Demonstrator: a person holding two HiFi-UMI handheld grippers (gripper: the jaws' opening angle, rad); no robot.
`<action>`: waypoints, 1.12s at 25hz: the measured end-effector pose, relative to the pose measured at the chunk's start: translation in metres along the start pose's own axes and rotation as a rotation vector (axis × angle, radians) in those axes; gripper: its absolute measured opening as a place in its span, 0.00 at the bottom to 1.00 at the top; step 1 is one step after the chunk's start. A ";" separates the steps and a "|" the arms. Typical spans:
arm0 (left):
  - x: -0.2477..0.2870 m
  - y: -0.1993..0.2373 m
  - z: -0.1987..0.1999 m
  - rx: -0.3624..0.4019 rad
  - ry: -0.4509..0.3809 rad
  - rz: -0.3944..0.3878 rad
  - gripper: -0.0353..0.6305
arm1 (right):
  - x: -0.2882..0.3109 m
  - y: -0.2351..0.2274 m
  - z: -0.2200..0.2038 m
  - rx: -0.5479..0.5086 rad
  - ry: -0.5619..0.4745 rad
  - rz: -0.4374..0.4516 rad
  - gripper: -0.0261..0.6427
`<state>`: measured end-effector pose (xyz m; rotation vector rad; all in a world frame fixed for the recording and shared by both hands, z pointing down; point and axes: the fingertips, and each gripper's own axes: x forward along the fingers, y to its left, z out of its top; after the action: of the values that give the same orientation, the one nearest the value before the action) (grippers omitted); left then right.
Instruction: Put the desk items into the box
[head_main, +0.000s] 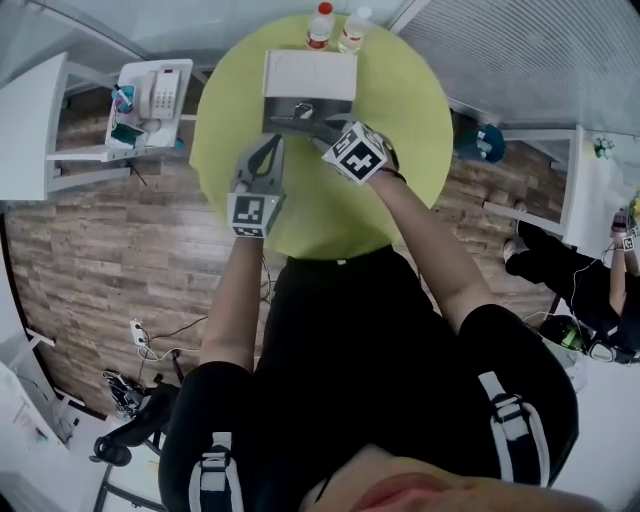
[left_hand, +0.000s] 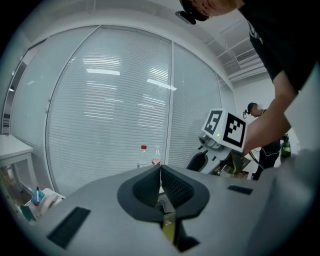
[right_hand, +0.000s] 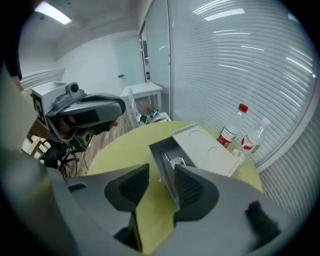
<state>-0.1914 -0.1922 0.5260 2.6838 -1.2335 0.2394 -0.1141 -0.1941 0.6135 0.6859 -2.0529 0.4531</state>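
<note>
One tabletop (head_main: 420, 110): round, yellow-green, on a wood-plank floor; it carries the box and both bottles.
Box (head_main: 300, 122): grey, at the far middle of the tabletop, open, its white lid (head_main: 308, 75) folded back towards the bottles.
Right tool (right_hand: 161, 172): jaws apart and gripping nothing; the box's near wall shows in the gap, close beside the right-hand jaw, and contact cannot be told. From the head view it reaches in at the box's front edge.
Left tool (left_hand: 160, 172): jaws pressed together with nothing between them, held above the tabletop just left of the box's front.
Two bottles (head_main: 320, 25): clear plastic, upright side by side behind the lid, one red-capped.
Desk item (right_hand: 175, 161): small and pale, inside the box; kind not legible.
</note>
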 end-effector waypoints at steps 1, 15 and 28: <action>-0.003 -0.004 0.003 0.003 -0.003 -0.009 0.07 | -0.007 0.004 0.002 0.000 -0.013 -0.006 0.28; -0.049 -0.056 0.053 0.037 -0.033 -0.026 0.07 | -0.113 0.060 0.038 -0.045 -0.323 0.005 0.28; -0.072 -0.106 0.096 0.025 -0.076 0.028 0.07 | -0.207 0.079 0.047 -0.104 -0.674 0.083 0.23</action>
<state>-0.1505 -0.0932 0.4072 2.7219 -1.2990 0.1583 -0.1020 -0.0970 0.4091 0.7589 -2.7225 0.1622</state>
